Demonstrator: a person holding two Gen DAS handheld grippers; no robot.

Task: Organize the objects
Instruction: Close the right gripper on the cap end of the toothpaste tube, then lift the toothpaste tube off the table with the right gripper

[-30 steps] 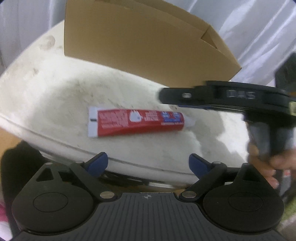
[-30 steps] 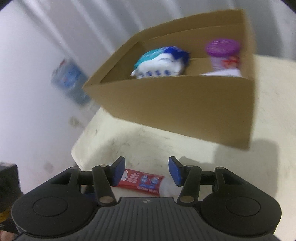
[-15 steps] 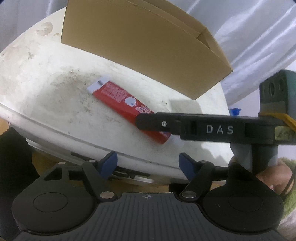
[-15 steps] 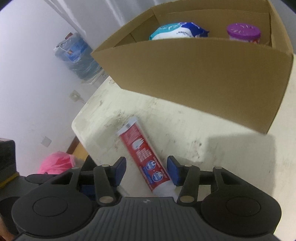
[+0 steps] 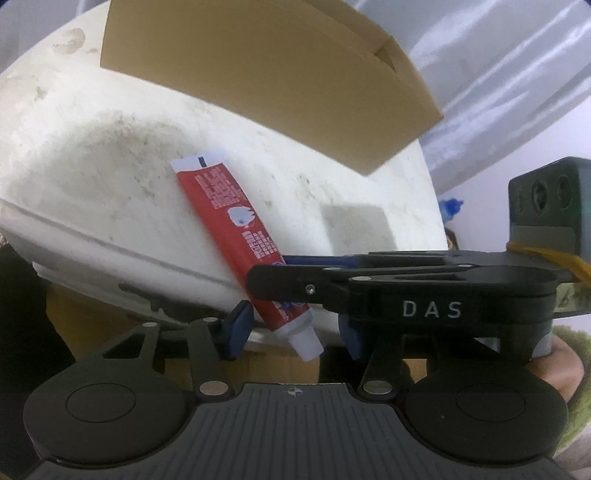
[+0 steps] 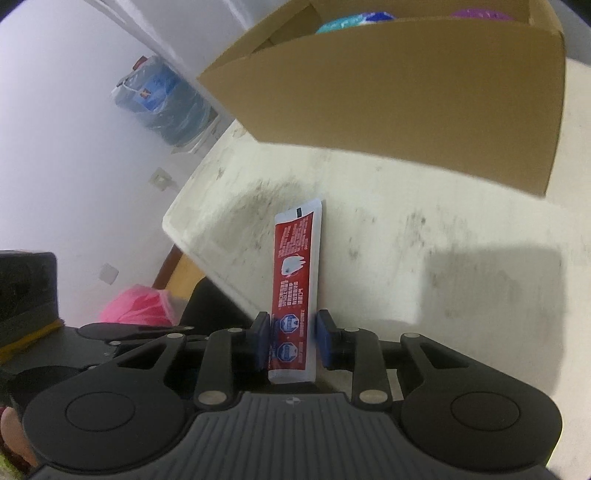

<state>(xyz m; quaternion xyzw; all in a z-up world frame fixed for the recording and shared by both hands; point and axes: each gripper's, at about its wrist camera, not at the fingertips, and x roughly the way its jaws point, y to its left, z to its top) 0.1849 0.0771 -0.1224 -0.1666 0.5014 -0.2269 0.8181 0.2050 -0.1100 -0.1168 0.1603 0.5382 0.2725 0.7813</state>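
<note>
A red toothpaste tube [image 6: 295, 273] lies on the white table [image 6: 443, 236], in front of the cardboard box [image 6: 406, 96]. My right gripper [image 6: 293, 339] is shut on the tube's lower end, with a blue pad pressed on each side. In the left wrist view the tube [image 5: 225, 214] slants down to its white cap [image 5: 306, 341] at the table's near edge. The right gripper [image 5: 266, 282] reaches in from the right across it. My left gripper [image 5: 291, 332] is closing with the cap end between its jaws; its right pad stands clear of the tube.
The box holds a teal and blue packet [image 6: 351, 22] and a purple-lidded jar [image 6: 480, 13]. Beyond the table's left edge stand a blue water bottle [image 6: 162, 107] and a pink bag [image 6: 140, 306]. A hand [image 5: 565, 373] grips the right tool.
The right gripper came over the tube and closed on it. The tube swung from lying crosswise to pointing its cap at the left gripper. The left jaws narrowed around the cap end.
</note>
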